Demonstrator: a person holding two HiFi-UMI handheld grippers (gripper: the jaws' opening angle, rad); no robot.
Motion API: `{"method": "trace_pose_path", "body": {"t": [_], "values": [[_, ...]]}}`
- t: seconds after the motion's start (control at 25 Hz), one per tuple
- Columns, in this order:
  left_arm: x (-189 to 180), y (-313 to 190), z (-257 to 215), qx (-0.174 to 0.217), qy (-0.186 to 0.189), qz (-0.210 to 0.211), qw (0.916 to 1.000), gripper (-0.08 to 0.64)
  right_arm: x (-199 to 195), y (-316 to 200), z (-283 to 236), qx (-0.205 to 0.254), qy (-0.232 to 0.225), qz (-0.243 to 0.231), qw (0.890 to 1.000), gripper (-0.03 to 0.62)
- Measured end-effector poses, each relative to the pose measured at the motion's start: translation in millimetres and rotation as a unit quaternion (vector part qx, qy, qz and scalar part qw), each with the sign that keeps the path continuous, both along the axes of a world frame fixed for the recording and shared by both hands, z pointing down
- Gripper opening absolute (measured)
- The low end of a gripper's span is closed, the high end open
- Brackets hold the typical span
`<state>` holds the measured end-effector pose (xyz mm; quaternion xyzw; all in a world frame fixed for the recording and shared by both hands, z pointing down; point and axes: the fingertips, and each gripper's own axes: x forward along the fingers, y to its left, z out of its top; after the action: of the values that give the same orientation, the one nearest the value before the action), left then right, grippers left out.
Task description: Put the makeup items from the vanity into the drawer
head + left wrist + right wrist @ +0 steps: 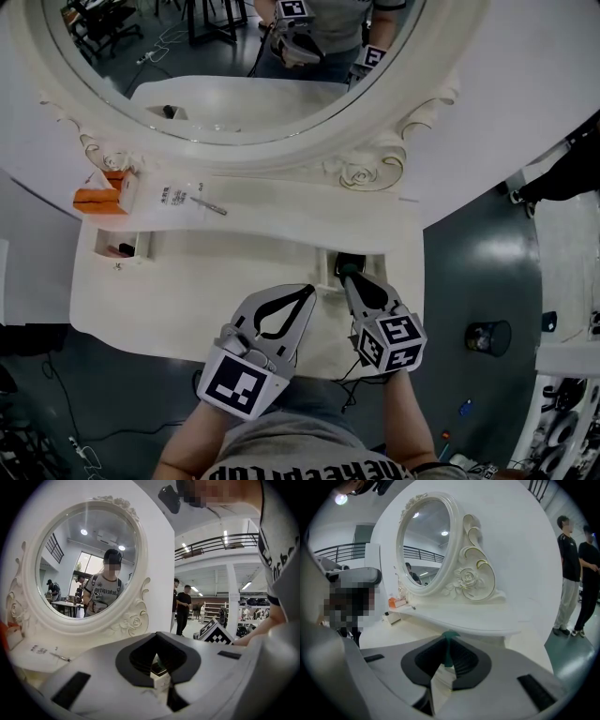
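The white vanity (234, 281) has a small drawer (330, 262) pulled open at its right, dark inside. My right gripper (345, 275) hovers at this drawer's mouth, shut on a thin green makeup item (449, 649) that stands upright between its jaws (449, 637). My left gripper (306, 292) is just left of it over the vanity top, its tips together and holding nothing (157, 634). A slim makeup pencil (208, 205) lies on the upper shelf under the mirror. A second small drawer (98, 246) stands open at the far left with small items inside.
An oval mirror (234, 56) in a carved frame rises behind the shelf. An orange tissue box (98, 199) and a printed sheet (173, 202) sit at the shelf's left. People stand at the right on the grey floor (574, 648). A dark cup (488, 336) is on the floor.
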<state>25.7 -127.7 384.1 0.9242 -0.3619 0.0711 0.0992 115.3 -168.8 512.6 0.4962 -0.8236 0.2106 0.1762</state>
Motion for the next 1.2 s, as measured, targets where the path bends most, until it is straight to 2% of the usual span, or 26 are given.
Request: {"method": "trace_pose_path", "body": {"t": [0.24, 0.48, 0.84, 1.2], "values": [[0.0, 0.2, -1.8, -0.001, -0.001, -0.002, 1.0000, 0.014, 2.0, 0.3, 0.6, -0.006, -0.001, 0.004, 1.000, 0.087], [-0.3, 1.1, -2.1, 0.000, -0.001, 0.001, 1.0000, 0.015, 2.5, 0.9, -1.2, -0.005, -0.003, 0.007, 1.000, 0.083], [0.8, 4.4, -0.8, 0.001, 0.000, 0.015, 0.9999, 0.014, -2.5, 6.6, -14.9, 0.015, -0.020, 0.006, 1.000, 0.014], [5.3, 14.4, -5.8, 0.008, 0.002, 0.048, 0.9988, 0.014, -13.1, 23.4, -47.6, 0.052, -0.059, 0.009, 0.997, 0.012]]}}
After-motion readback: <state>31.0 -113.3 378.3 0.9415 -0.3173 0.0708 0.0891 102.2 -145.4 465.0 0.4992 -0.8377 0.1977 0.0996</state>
